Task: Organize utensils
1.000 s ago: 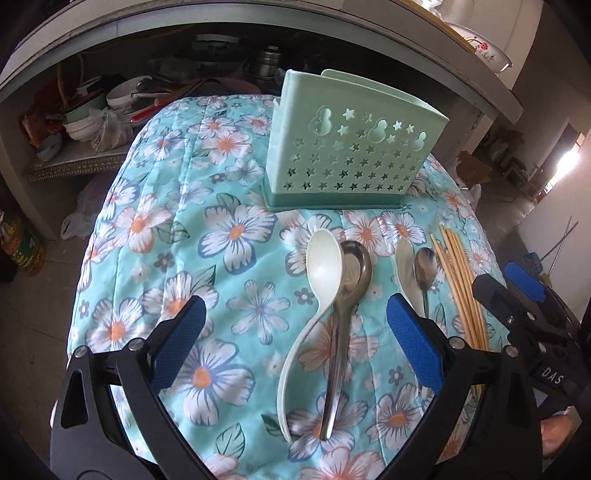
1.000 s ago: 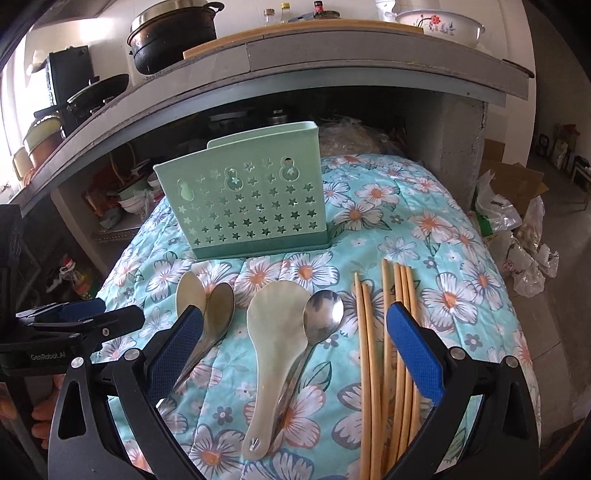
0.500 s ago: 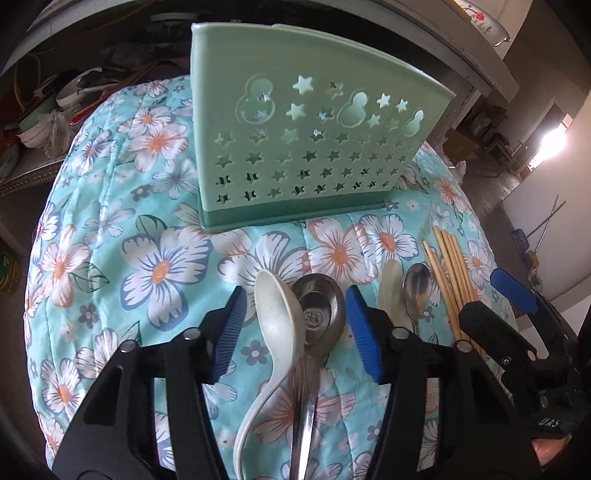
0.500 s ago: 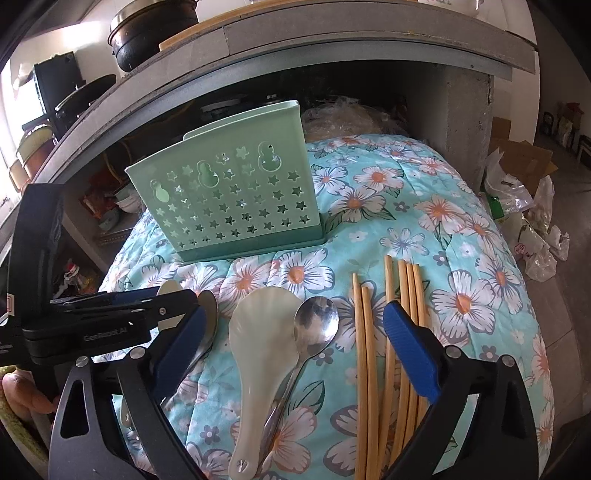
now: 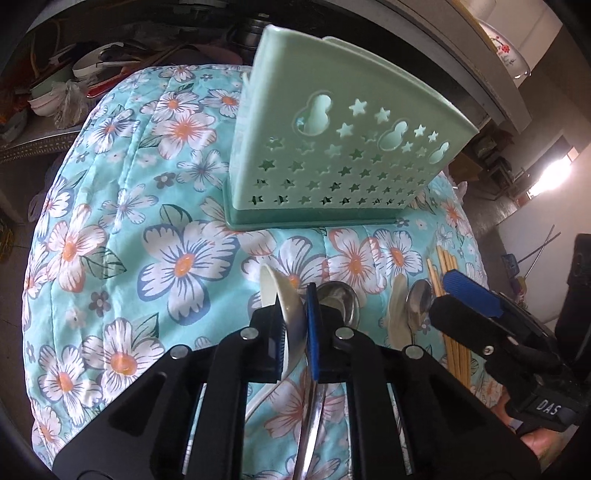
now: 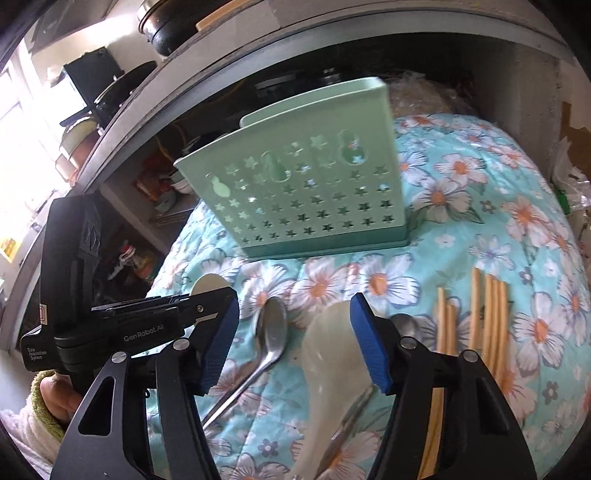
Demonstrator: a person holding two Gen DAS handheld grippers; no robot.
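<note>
Two grippers work over a table under a turquoise floral cloth (image 5: 110, 206). At the far middle stands a mint-green utensil holder (image 5: 332, 162) pierced with stars and gourd shapes, upright on its darker base. Nearer lie the utensils in a row: a white ceramic spoon (image 5: 291, 317), a metal spoon (image 5: 343, 299) beside it, then a pale rice paddle (image 6: 332, 347), a second metal spoon (image 5: 419, 299) and, furthest right, a bundle of wooden chopsticks (image 6: 491, 314).

The left gripper (image 5: 295, 325) has just been closing and its blue pads now pinch the bowl of the white ceramic spoon, which stands on edge between them; the metal spoon's bowl lies just right of the right-hand pad, its handle running back under the gripper. The right gripper (image 6: 295, 343) has also just been closing but its jaws are still apart: the rice paddle lies between them, close against the right-hand pad, and no pad visibly presses it.

The left wrist view alone shows the pinch on the white spoon and a patterned bowl (image 5: 506, 55) on the counter at the far right. The right wrist view alone shows the left gripper from the side, the hand (image 6: 55, 395) in a green-cuffed sleeve holding it, pots on the shelf (image 6: 177, 26) above, and the metal spoon's (image 6: 273, 332) full handle, which crosses the gap between the right gripper's jaws.
</note>
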